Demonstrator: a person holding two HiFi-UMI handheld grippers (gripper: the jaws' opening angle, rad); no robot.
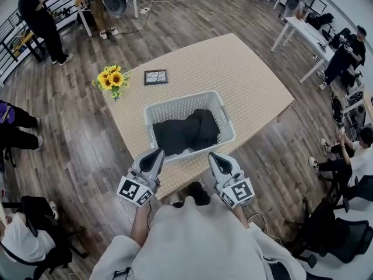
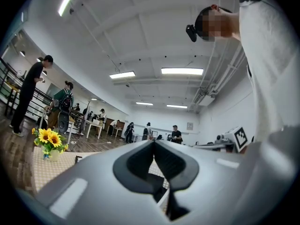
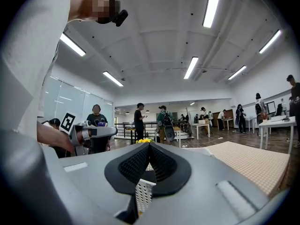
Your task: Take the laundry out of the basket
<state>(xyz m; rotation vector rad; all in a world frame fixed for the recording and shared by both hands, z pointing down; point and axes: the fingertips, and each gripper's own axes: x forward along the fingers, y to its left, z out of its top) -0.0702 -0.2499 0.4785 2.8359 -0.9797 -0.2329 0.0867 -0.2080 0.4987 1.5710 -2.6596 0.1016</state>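
A white slatted laundry basket (image 1: 227, 124) stands on the beige table (image 1: 245, 74), near its front edge. Dark laundry (image 1: 187, 132) lies heaped inside it. My left gripper (image 1: 158, 151) hovers just in front of the basket's near left corner, shut and empty. My right gripper (image 1: 213, 155) hangs level with it by the near right corner, also shut with nothing in it. In the left gripper view the fingertips (image 2: 153, 142) meet. In the right gripper view the pads (image 3: 149, 145) touch, and a strip of the basket's wall (image 3: 144, 193) shows beneath them.
A vase of sunflowers (image 1: 112, 80) stands at the table's left edge, with a small dark frame (image 1: 155, 77) lying flat beside it. People stand and sit all round the room (image 1: 41, 22). White desks (image 1: 306, 31) line the right side and office chairs (image 1: 338, 235) stand close by.
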